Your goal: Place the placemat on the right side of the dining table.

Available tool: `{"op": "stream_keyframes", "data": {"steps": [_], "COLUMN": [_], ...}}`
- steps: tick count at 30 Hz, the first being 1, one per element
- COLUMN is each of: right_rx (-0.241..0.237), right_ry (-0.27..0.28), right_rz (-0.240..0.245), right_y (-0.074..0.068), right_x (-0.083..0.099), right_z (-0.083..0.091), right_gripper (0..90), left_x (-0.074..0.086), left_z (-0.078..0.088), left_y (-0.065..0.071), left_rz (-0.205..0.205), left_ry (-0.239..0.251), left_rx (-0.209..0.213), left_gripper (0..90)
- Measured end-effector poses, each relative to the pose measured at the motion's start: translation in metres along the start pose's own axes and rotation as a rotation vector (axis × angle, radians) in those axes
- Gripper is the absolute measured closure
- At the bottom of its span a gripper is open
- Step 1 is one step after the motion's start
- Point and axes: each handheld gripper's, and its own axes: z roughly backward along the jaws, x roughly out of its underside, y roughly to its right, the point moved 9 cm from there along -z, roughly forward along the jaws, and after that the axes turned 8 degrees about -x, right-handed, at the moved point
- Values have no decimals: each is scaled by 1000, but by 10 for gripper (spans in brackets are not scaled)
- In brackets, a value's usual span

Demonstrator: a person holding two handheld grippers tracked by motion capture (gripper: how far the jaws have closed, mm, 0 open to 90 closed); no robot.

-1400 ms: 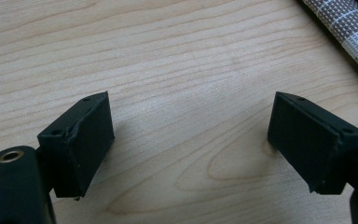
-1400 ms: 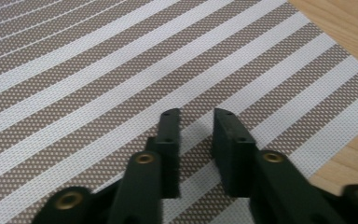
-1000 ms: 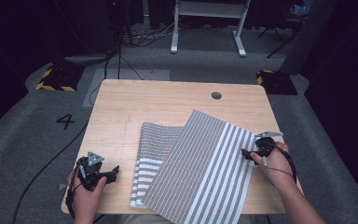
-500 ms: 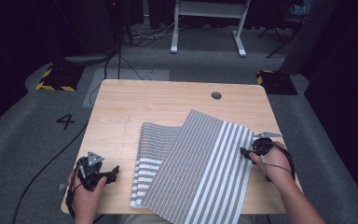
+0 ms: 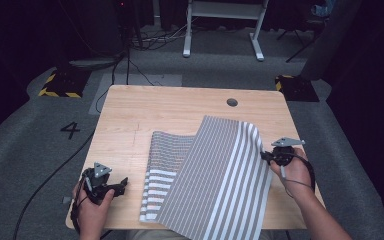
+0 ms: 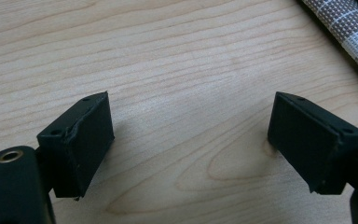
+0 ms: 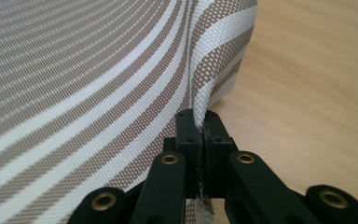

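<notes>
R gripper is clamping the striped cloth at its right edge, jaws just closed on the fabric. Cloth's lying mid-table, long axis running near-to-far, probably tilted slightly right. L gripper is sitting wide apart, holding nothing.

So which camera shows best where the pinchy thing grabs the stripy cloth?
The right gripper view: the right gripper has just closed its jaws on the striped cloth edge, seen close up. The high view shows the whole striped cloth but the grip is tiny. The left gripper view catches a corner of cloth.
</notes>
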Motion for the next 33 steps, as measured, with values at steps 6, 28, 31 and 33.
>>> {"op": "stream_keyframes", "data": {"steps": [6,28,31,33], "right_rx": [74,296,299,296], "right_ry": [48,-44,-81,-75], "right_rz": [27,83,51,49], "right_y": [23,116,128,130], "right_x": [-26,-56,-49,-49], "right_z": [22,-8,-19,-21], "right_gripper": [879,874,777,706], "left_x": [0,0,0,0], "left_z": [0,0,0,0], "left_y": [0,0,0,0], "left_rz": [0,-2,-2,-1], "left_ry": [0,-4,-4,-4], "left_rx": [0,2,2,2], "left_gripper": [144,144,144,144]}}
